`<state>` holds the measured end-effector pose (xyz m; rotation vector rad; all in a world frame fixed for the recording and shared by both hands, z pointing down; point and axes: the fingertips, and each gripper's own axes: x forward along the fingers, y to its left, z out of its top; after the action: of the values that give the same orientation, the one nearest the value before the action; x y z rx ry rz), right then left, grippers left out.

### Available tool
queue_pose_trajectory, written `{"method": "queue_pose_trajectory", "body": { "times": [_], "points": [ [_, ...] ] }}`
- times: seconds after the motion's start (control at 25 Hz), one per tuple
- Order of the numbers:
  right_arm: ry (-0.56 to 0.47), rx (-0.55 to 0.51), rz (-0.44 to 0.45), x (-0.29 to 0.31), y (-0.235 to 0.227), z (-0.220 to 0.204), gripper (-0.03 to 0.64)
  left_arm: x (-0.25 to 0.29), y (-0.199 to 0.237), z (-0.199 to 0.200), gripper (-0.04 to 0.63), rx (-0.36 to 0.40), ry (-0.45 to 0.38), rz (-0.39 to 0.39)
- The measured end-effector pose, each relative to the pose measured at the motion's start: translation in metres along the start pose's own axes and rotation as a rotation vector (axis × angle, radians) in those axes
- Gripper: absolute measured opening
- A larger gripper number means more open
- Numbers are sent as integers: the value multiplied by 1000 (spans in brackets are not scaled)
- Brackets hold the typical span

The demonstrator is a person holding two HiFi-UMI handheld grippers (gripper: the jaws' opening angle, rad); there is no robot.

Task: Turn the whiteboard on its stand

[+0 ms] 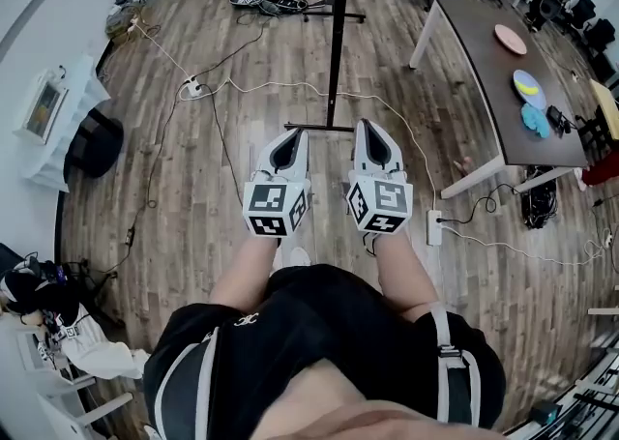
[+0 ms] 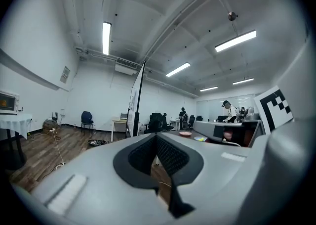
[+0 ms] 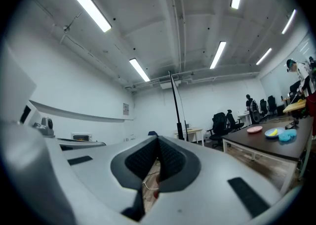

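Now | L gripper (image 1: 300, 134) jaws together | R gripper (image 1: 363, 126) jaws together | whiteboard (image 1: 337, 42) edge-on ahead

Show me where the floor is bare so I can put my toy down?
Widest bare floor is on the right, nearer than the white cable from the power strip. The brown table is bare along its side nearest the whiteboard stand. Crowded: cables left of the stand, plates on the table's other side.
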<state>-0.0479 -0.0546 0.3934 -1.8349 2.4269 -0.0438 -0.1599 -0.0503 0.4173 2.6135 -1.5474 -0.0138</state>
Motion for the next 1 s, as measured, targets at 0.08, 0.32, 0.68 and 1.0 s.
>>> {"method": "queue_pose_trajectory", "body": {
  "times": [0.08, 0.32, 0.68, 1.0],
  "points": [
    [1, -8, -9, 12, 4, -1, 6, 8, 13, 0, 6, -13, -2, -9],
    [12, -28, -47, 47, 13, -6, 6, 31, 51, 2, 6, -57, 1, -56],
    [33, -29, -61, 82, 21, -16, 6, 55, 88, -1, 6, -65, 22, -61],
    [31, -9, -65, 121, -13, -26, 6, 103, 92, 1, 6, -5, 20, -47]
  ]
}}
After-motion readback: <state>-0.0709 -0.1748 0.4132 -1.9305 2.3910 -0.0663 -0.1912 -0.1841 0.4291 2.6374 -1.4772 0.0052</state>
